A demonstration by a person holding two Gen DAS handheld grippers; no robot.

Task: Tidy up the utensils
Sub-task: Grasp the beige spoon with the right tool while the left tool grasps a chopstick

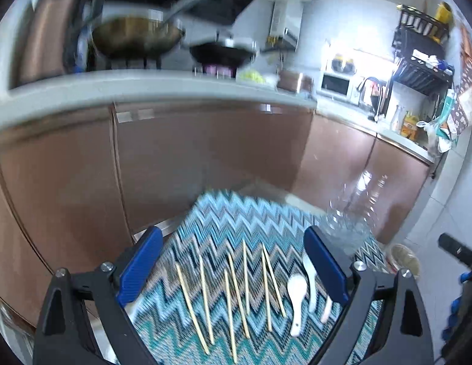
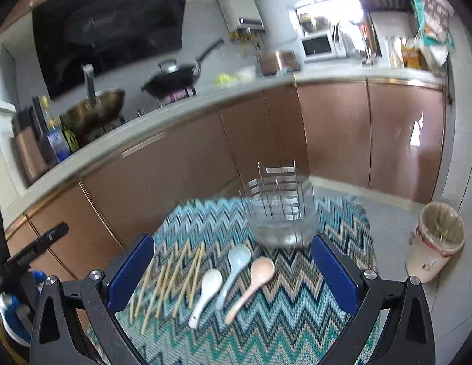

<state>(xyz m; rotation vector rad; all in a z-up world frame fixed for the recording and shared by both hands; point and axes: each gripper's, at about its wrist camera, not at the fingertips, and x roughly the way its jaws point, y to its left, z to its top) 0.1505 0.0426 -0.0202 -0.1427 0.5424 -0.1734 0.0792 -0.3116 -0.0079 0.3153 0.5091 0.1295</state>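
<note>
The left gripper is built of matte black plastic arms with raised triangular ribs, each arm carrying two round silver screws near its upper end. Its fingers are long blue pads with a fine ribbed texture, fixed to the inner faces of the black arms. The right gripper has the same make: black ribbed arms, paired silver screws, blue textured fingers. Left of the right gripper's black arm, a black bar with faint markings and something blue show; what they are cannot be told.
</note>
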